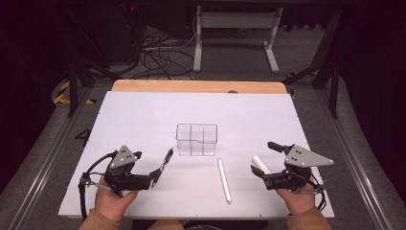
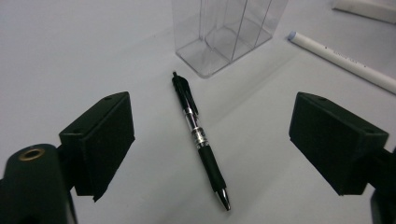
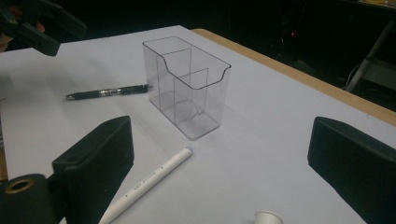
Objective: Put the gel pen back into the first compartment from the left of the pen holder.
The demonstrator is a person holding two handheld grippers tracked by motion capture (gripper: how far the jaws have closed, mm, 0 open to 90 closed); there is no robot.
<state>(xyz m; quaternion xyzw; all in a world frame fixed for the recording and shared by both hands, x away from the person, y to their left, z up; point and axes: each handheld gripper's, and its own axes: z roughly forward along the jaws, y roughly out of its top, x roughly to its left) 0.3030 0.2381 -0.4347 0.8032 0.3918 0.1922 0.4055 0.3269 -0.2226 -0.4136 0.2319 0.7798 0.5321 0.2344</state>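
Left tool (image 2: pixel 210 140) jaws wide, straddling black pen (image 2: pixel 200 137), untouched.

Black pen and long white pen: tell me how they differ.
The black pen is dark with a clear middle section and metal tip; the long white pen is plain white. The black pen lies left of the clear holder, in front of the left claw; the white one lies right. Both lie flat, ungripped.

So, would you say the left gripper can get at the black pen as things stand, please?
Probably yes. The black pen lies flat on the white table, between the open jaws of the left gripper, with nothing on it; the clear holder stands just beyond its far end.
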